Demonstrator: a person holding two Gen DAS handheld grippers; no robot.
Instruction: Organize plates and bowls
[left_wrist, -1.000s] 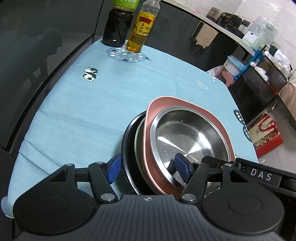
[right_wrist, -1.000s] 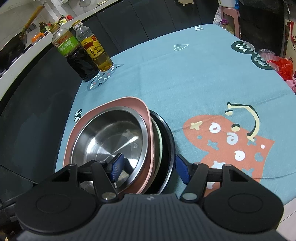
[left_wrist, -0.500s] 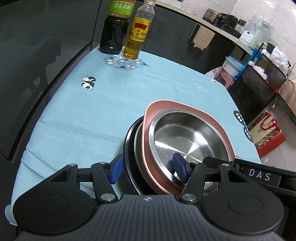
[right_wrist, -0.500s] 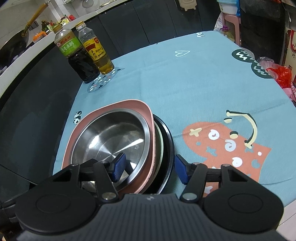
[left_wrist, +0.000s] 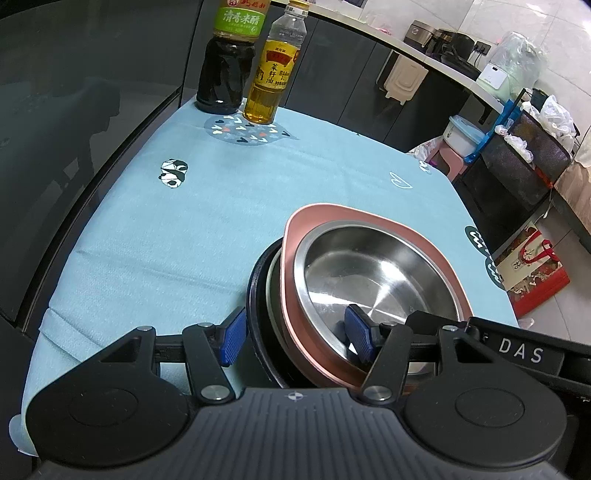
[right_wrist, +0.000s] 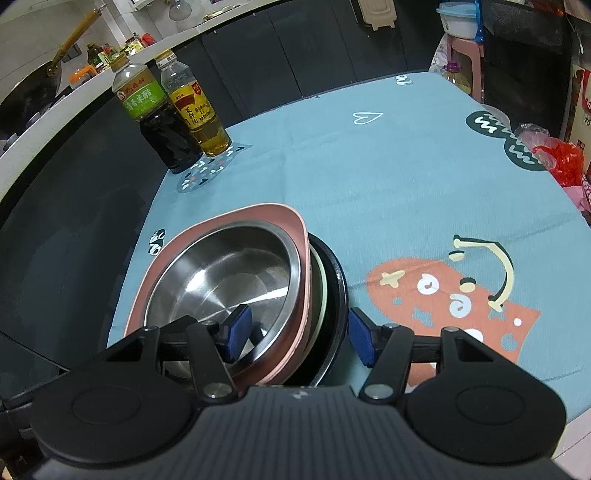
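A stack of dishes sits near the front of the blue tablecloth: a steel bowl inside a pink squarish plate, on a pale plate and a black plate. My left gripper straddles the stack's left rim, one finger inside the steel bowl, one outside the black plate. My right gripper straddles the right rim the same way. Both grippers stand wide, jaws apart around the stack's rims.
A dark vinegar bottle and a yellow oil bottle stand at the table's far left corner. A dark counter runs along the left. A red bag and stools lie on the floor at right.
Both views have pulled back and risen slightly; the bottles sit lower in frame. The stack stays between the fingers of both grippers.
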